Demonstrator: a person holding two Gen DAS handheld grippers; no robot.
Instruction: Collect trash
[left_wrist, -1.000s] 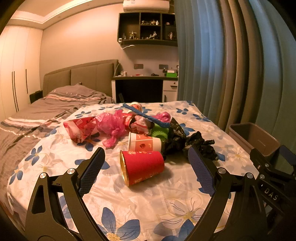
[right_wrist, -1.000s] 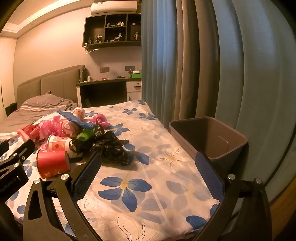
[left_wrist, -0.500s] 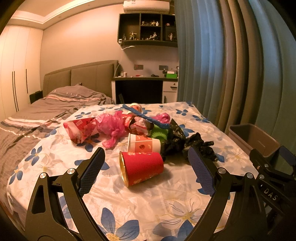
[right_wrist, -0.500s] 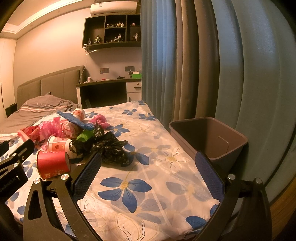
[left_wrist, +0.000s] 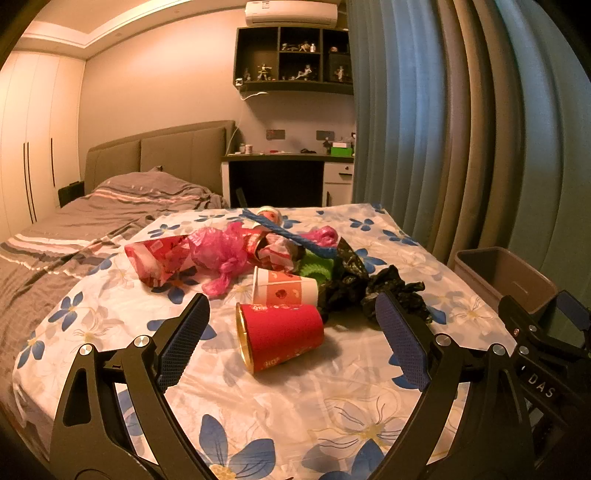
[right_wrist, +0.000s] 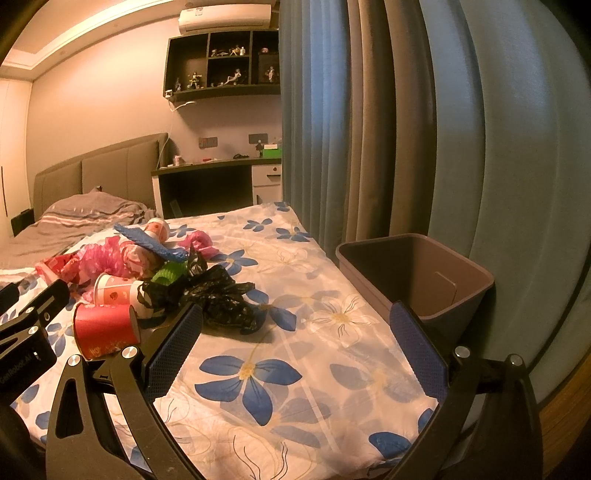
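Both tools gape empty: left tool (left_wrist: 291, 341) straddles the red cup (left_wrist: 282, 339); right tool (right_wrist: 295, 354) nears the bin (right_wrist: 417, 277).

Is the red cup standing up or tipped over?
Tipped over: the red cup lies on its side on the bedsheet, gold-rimmed mouth facing left.

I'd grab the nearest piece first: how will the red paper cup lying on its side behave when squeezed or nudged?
The red paper cup lies on its side on the floral sheet, so a nudge would probably roll it in a curve. It looks empty and thin-walled, so likely light and easily crushed. Open left gripper straddles it.
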